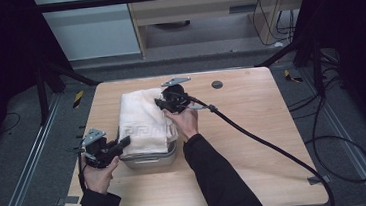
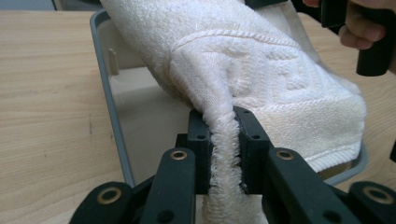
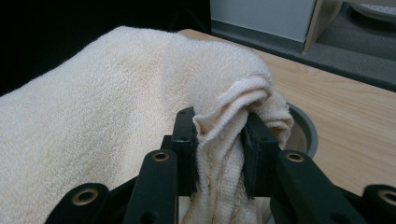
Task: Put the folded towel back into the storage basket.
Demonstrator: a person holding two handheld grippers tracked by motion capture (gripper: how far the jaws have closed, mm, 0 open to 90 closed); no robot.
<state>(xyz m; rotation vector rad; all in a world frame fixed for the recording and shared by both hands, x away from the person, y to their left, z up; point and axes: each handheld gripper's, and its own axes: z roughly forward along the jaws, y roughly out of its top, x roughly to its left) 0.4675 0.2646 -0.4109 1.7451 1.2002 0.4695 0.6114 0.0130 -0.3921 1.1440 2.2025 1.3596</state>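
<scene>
Two grippers are seen clamped on one folded white towel (image 1: 143,120), which is draped over a grey metal tray (image 1: 150,158) near the middle of the wooden table (image 1: 254,142). In the left gripper view, the left gripper (image 2: 223,140) is shown with its jaws pressed together on a thin fold at the towel's near corner, the terry edge being squeezed between the two black pads and hanging down below them. In the right gripper view, the right gripper (image 3: 219,144) is shown pinching a bunched corner of the same towel, several layers being gathered between its jaws. From the high view, the left gripper (image 1: 119,146) is held by the left hand (image 1: 96,171) at the tray's near left corner, while the right gripper (image 1: 163,103) is held by the right hand (image 1: 185,120) at the towel's far right corner. The towel is stretched between the two grips and is lifted off the tray floor at the near side, a bare stretch of the tray's inside (image 2: 144,116) being exposed beneath it. A thick black cable (image 1: 275,147) is trailed from the right gripper across the table to its near right edge. A small dark disc (image 1: 217,84) is set in the tabletop near the far edge
</scene>
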